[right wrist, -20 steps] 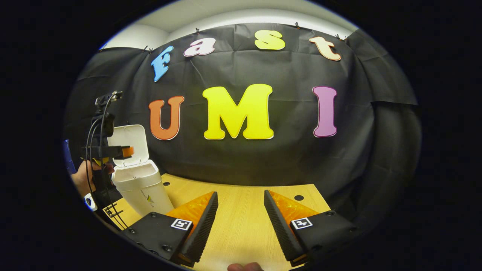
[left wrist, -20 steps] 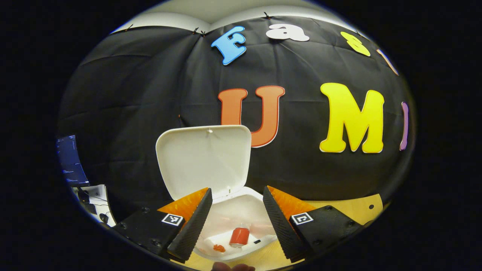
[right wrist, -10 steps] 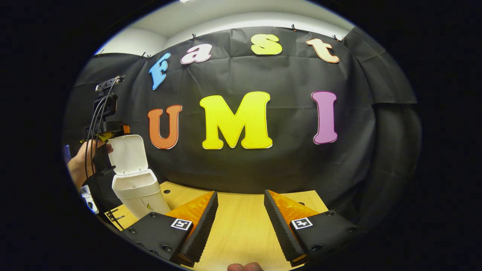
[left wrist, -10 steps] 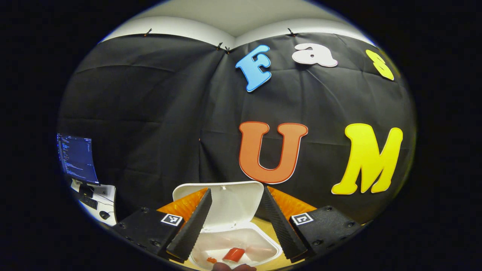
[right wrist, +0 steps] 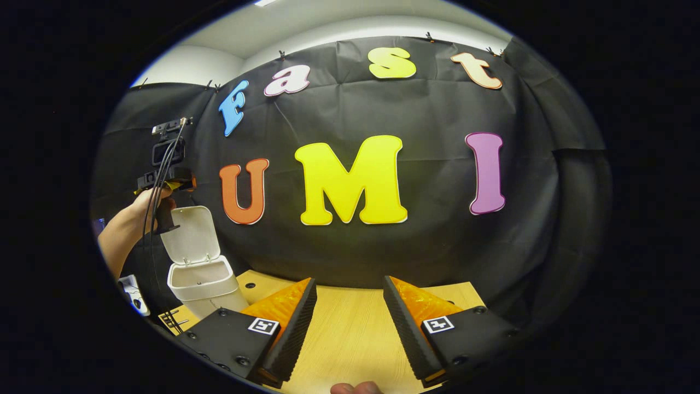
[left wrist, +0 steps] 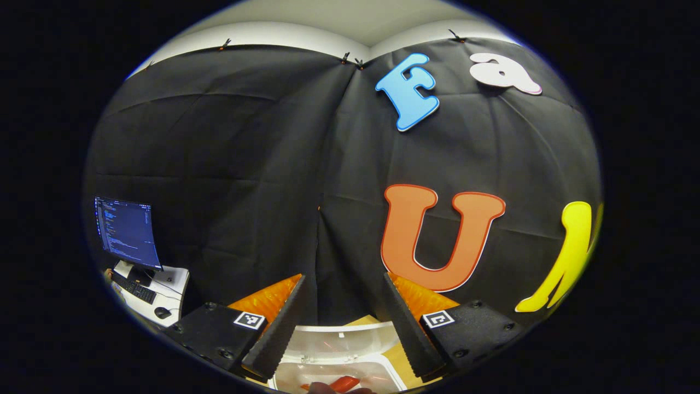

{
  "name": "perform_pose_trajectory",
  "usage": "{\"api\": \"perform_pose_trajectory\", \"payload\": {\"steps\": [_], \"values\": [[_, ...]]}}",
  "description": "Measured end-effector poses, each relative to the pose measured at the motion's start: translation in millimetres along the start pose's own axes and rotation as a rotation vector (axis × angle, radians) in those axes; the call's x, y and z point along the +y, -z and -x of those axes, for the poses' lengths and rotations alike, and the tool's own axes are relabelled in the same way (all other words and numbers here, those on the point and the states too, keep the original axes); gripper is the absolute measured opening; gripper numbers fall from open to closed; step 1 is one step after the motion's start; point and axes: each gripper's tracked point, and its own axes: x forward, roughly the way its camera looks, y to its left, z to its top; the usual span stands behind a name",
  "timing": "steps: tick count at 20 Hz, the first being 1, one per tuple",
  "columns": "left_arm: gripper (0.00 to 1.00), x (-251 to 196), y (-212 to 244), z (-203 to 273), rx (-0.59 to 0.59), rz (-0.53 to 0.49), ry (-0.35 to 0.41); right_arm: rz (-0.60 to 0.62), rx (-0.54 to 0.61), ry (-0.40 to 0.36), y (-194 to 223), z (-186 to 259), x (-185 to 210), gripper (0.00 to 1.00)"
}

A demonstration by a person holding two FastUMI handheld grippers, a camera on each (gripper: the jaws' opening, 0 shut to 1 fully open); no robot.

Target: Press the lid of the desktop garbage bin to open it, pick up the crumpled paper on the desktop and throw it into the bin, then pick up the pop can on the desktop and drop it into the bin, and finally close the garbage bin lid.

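Below, the gaping left hand-held gripper (left wrist: 342,323) hides most of the bin (left wrist: 339,361), pop can (left wrist: 343,383) cut off

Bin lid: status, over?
Both tools open, empty. Left tool above bin lid, which stands open. Pop can inside bin. Nothing blocking.

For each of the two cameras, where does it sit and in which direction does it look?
Left gripper view: rides on the left gripper, above the open bin, facing the black wall cloth; a red can lies inside the bin, and a fingertip shows at the bottom edge.
Right gripper view: rides on the right gripper, low over the wooden table, facing the wall; a fingertip shows below, and off to its side a hand holds the left gripper above the raised lid.
Both views share the bin and the wall cloth.
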Motion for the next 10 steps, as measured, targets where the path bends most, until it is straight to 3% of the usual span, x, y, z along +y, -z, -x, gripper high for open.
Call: {"api": "perform_pose_trajectory", "payload": {"steps": [5, 10], "values": [[0.89, 4.1, 34.0, -14.8, 0.118, -0.013, -0.022, -0.025, 0.015, 0.026, 4.8, -0.2, -11.7, 0.8], [0.89, 3.6, 43.7, -3.1, 0.162, -0.007, -0.048, -0.026, 0.005, 0.025, 5.5, 8.0, -16.2, 0.8]]}}
